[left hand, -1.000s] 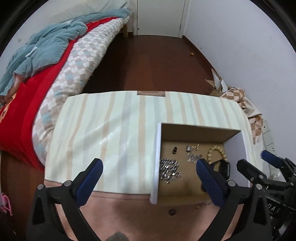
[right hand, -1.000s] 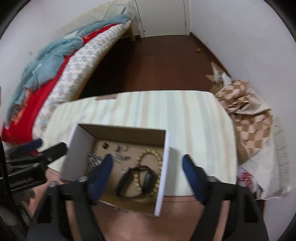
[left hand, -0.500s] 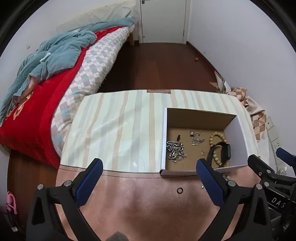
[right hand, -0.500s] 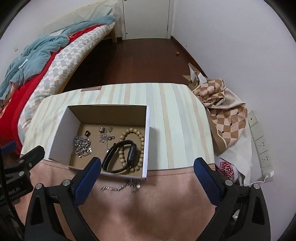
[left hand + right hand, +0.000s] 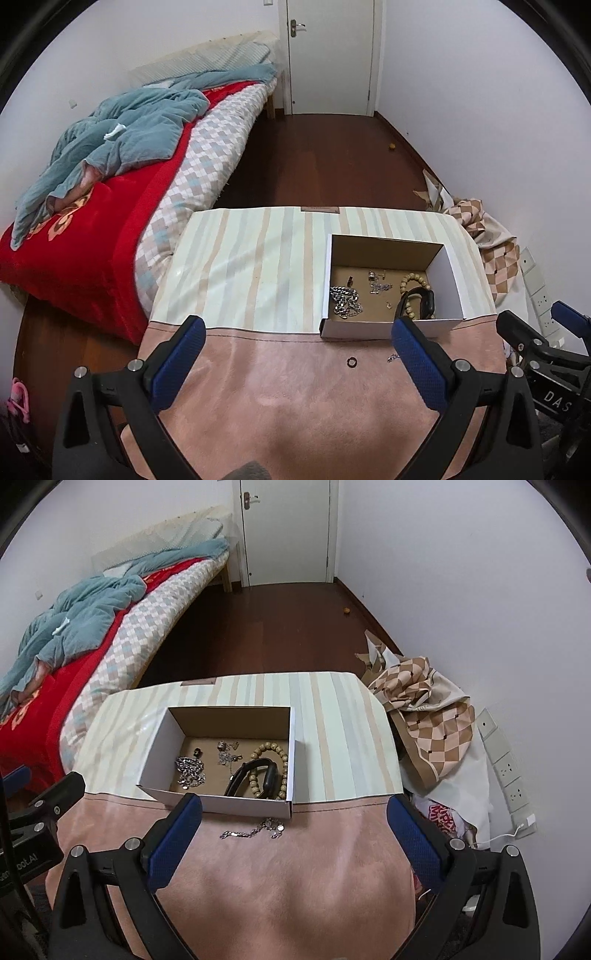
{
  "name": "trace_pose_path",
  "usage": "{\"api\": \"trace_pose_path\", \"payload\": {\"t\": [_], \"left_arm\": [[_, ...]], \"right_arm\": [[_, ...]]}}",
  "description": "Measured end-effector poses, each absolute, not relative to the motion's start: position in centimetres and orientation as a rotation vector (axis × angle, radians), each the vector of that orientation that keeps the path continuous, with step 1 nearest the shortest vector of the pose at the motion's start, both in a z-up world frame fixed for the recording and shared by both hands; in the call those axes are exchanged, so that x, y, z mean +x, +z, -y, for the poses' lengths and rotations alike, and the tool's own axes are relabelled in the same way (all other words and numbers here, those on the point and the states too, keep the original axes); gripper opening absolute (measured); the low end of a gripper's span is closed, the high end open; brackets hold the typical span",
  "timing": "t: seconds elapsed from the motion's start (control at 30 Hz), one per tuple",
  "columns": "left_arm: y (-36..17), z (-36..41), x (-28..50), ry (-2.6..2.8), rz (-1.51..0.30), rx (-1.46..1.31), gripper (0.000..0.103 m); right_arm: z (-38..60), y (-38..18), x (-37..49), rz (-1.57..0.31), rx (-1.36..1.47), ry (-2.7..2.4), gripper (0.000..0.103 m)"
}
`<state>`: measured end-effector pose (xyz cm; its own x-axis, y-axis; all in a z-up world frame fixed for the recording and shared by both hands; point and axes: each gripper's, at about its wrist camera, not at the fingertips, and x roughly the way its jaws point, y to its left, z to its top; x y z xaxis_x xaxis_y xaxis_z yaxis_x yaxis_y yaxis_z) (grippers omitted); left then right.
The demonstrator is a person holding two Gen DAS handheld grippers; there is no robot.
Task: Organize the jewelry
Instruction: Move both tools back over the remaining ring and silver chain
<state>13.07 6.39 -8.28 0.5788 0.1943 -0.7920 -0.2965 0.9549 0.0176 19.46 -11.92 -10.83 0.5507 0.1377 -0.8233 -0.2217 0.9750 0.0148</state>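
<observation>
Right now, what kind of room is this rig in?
Most likely a home bedroom: a bed with a red blanket and rumpled teal quilt, a closed door, and a cloth-covered table holding a jewelry box.

Both grippers now sit farther back from the cardboard box (image 5: 391, 325) than a second ago, and higher; the left gripper (image 5: 295, 363) no longer has its right finger over the box interior, its tips now hanging above the pink cloth (image 5: 295, 406); the right gripper (image 5: 291, 843), whose fingers stood over the box, now hangs clear of it, spread much wider; a silver chain (image 5: 255, 830) and a small dark ring (image 5: 351, 362) now show on the cloth.
</observation>
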Motion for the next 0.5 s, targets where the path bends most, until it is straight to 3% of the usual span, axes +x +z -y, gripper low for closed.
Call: {"api": "trace_pose_path", "payload": {"t": [0.2, 0.37, 0.43, 0.5], "left_arm": [[-11.6, -6.8, 12.3, 0.349, -0.953, -0.119, 0.103], [-17.0, -7.6, 12.5, 0.401, -1.052, -0.110, 0.103], [-18.7, -7.9, 12.7, 0.413, -1.087, -0.110, 0.103], [-20.0, -8.1, 13.0, 0.416, -1.112, -0.112, 0.103]], "right_arm": [[12.8, -13.0, 18.7, -0.991, -0.047, 0.240, 0.101], [13.8, -19.2, 19.2, -1.032, 0.002, 0.250, 0.099], [13.9, -21.5, 19.6, -1.045, 0.004, 0.260, 0.072], [13.8, -23.7, 20.2, -1.063, -0.002, 0.268, 0.059]]}}
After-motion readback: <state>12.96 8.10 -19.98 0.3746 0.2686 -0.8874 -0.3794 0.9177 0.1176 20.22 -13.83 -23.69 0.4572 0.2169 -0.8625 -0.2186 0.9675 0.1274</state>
